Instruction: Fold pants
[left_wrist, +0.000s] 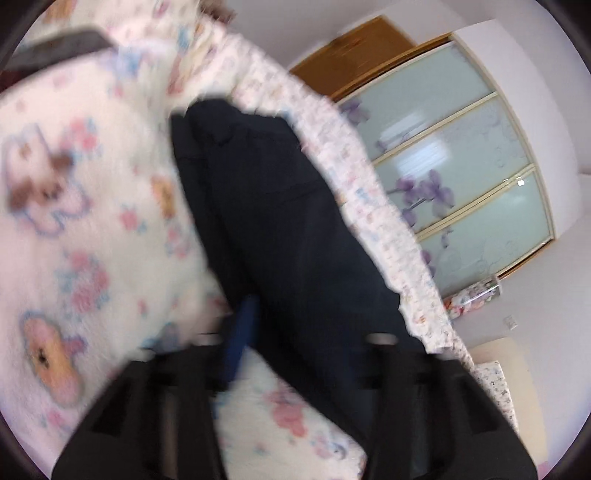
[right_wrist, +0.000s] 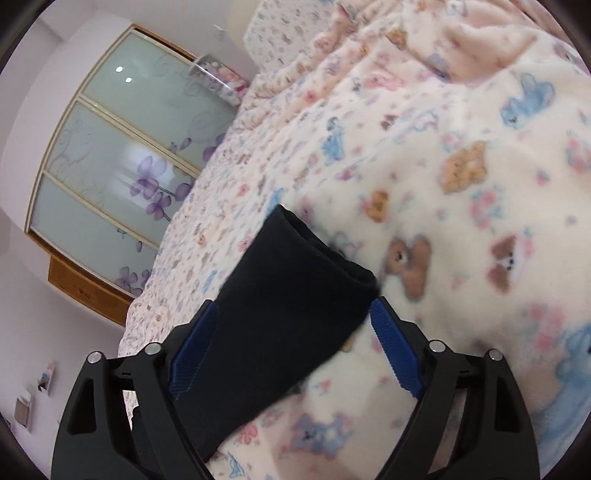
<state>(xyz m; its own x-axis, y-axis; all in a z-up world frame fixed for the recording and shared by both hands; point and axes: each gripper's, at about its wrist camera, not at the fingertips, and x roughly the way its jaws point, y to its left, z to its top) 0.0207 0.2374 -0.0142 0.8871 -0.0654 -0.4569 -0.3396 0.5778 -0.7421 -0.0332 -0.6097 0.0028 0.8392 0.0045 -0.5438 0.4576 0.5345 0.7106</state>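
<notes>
The pants (right_wrist: 295, 317) lay between the spread jaws of the right gripper (right_wrist: 295, 347), ungripped; the left gripper (left_wrist: 303, 354) also stood apart. Next, probably clamp the cloth.

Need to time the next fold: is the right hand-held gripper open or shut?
Open: the right hand-held gripper has its blue pads spread wide around the pants.
</notes>
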